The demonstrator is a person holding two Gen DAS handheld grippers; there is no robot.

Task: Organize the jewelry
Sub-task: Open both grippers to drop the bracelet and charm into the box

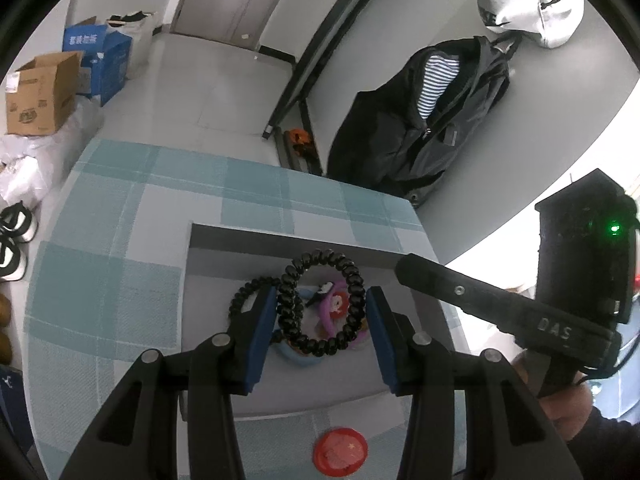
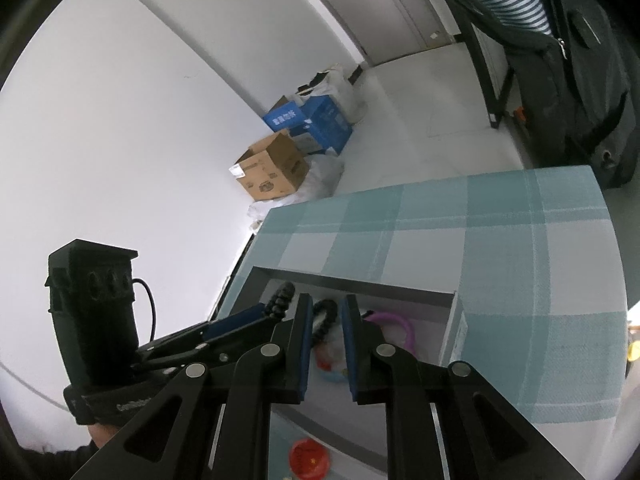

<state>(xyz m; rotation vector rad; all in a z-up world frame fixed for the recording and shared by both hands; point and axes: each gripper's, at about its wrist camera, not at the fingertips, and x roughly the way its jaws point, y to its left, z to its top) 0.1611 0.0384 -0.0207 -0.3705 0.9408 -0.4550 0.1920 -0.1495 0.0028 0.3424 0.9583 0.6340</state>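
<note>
1. Left gripper [image 1: 322,314]: jaws grip the black spiral coil bracelet [image 1: 322,300] above the shallow grey tray [image 1: 280,236].
2. Right gripper [image 2: 326,344]: jaws closed, empty.
3. Lower the bracelet gently and release it clear of the purple ring [image 1: 332,312].

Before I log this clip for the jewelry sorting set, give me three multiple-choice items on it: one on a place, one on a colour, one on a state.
1. Where does the round red disc lie?
A. Inside the grey box
B. On the checked cloth, outside the box
C. On the floor

2. What colour is the coiled hair tie between the left gripper's fingers?
A. Black
B. Purple
C. Red

3. How does the right gripper stand?
A. Wide open
B. Shut on the red disc
C. Shut, or nearly, on nothing

Answers: 1 B, it sits on the checked cloth nearer the camera than the grey box. 2 A, its coils are black. 3 C, only a narrow, empty gap shows.
</note>
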